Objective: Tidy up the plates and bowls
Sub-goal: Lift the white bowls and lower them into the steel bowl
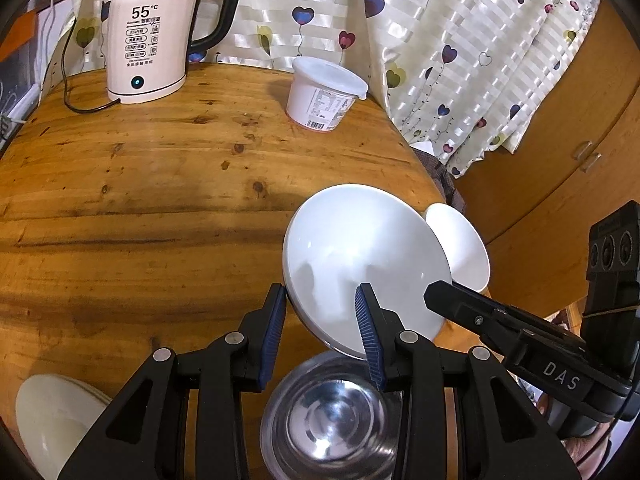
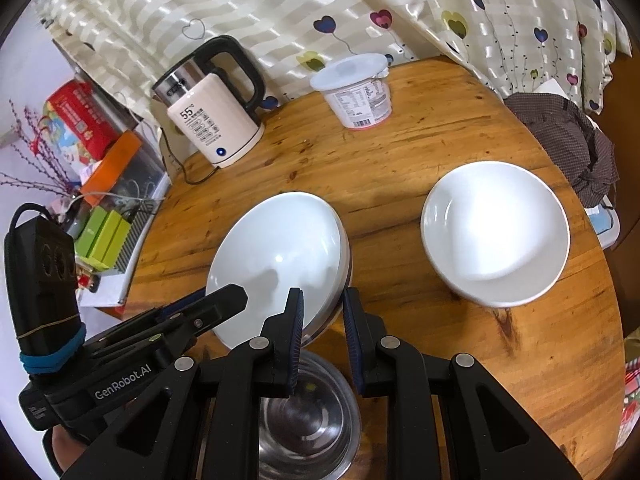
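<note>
Large round white ceramic plate (image 1: 360,256) is tilted, lifted above the round steel bowl (image 2: 308,412) — both grippers hold it. Left gripper (image 1: 322,328) clamps its near rim; right gripper (image 2: 323,334), set narrow, pinches the opposite edge. White ceramic bowl (image 2: 496,236) rests on the wooden worktop (image 2: 400,160), right of the plate.

Both grippers point steeply down over the near edge of the table, side by side. The left gripper (image 1: 322,326) has its jaws partly apart; the right gripper (image 2: 322,338) has its jaws narrowly apart, pads clamping a rim.
</note>
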A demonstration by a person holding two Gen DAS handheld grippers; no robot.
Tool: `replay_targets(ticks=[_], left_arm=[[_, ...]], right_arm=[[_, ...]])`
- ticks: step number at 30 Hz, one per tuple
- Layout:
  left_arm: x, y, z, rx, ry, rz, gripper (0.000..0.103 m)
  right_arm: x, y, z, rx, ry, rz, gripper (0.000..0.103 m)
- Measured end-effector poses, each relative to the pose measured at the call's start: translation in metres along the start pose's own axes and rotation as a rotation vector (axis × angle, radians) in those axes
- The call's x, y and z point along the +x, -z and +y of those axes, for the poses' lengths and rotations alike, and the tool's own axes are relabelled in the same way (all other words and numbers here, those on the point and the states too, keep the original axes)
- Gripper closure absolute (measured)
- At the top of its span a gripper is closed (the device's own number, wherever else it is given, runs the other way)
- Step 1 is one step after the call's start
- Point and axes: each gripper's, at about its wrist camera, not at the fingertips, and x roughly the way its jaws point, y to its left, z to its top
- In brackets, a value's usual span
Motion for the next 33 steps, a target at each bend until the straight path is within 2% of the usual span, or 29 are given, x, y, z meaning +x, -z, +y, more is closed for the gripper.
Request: replay_targets(ticks=[13,33], left_arm=[[-0.027,0.021,-0.004,0.011,-0.021,-0.002,0.066],[-0.049,0.069,-0.01,0.013,-0.036,0.014,0.066]], right_arm=[[-0.018,0.015,0.013,-0.02,-0.013,-0.003,0.083],[-0.033,0.06,0.018,-0.025,-0.022,0.041,0.083]])
